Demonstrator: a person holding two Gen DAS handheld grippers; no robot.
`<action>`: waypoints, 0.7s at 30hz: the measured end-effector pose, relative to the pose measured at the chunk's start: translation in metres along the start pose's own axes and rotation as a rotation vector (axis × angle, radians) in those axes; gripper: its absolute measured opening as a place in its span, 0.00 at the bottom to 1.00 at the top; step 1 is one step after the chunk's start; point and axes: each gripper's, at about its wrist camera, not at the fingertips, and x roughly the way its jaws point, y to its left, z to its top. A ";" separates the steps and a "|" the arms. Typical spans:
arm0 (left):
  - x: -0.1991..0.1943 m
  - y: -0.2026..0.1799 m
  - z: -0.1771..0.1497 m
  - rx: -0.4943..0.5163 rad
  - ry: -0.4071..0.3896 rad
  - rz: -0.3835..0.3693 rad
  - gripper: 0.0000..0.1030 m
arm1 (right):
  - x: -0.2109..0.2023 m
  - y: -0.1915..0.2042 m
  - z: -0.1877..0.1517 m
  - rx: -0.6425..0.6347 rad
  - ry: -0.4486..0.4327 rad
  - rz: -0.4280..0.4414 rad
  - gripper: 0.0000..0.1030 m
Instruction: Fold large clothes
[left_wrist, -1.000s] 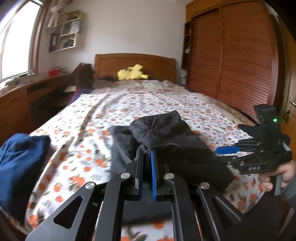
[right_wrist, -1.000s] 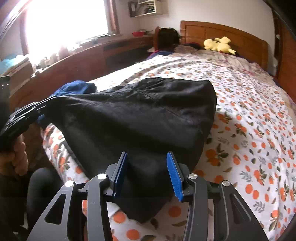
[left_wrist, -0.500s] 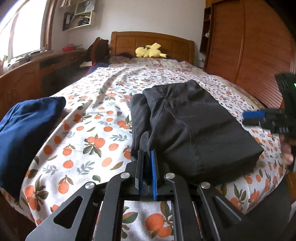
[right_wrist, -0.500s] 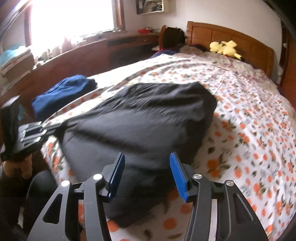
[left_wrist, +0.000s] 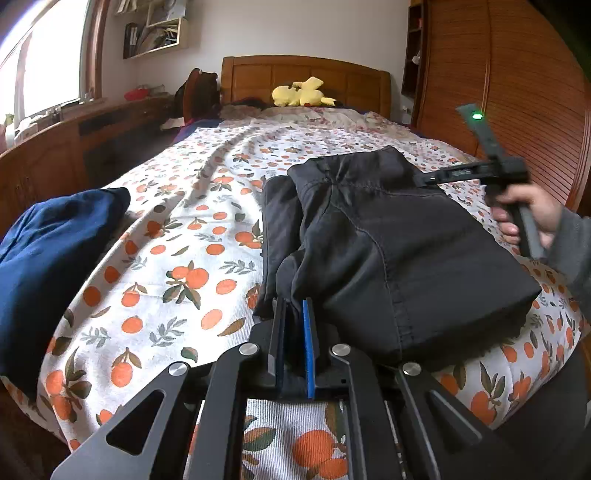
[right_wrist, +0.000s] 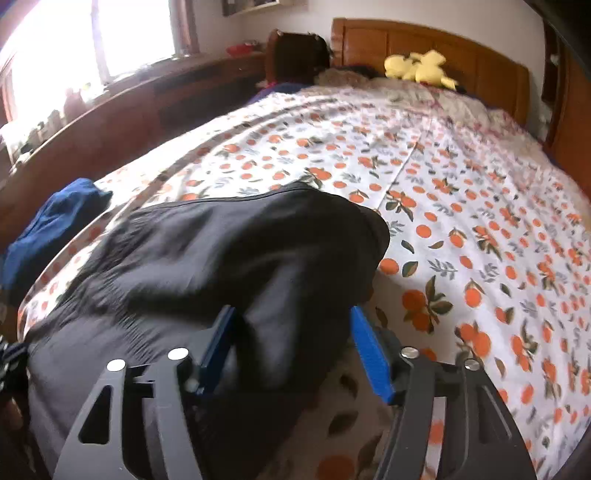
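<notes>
**On the bed: black garment folded, left corner clamped**

On the bed (left_wrist: 177, 229), near its foot edge, a black garment (left_wrist: 399, 251) is seen lying folded into a thick stack on the orange-print sheet. A fold of its near-left corner is pinched between the blue pads of the left hand-held gripper (left_wrist: 294, 325), whose jaws are drawn nearly together on the cloth. The right hand-held gripper (right_wrist: 291, 332) is held with jaws wide apart, straddling the garment's near-right end; no grip on the fabric is made. In the left view it is seen raised above the garment's far right edge. A blue garment (left_wrist: 48, 254) is noted at the bed's left edge, well apart. A yellow plush toy (left_wrist: 301, 96) is recorded by the headboard.
</notes>
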 end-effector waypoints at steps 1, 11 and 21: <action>0.000 0.000 0.000 0.001 0.002 0.000 0.10 | 0.006 -0.004 0.002 0.012 0.009 0.011 0.70; -0.005 -0.001 0.000 0.009 0.008 0.035 0.24 | 0.044 -0.008 0.004 0.015 0.093 0.068 0.72; -0.023 0.008 -0.023 -0.025 0.050 0.044 0.53 | 0.040 -0.015 0.007 0.035 0.086 0.062 0.75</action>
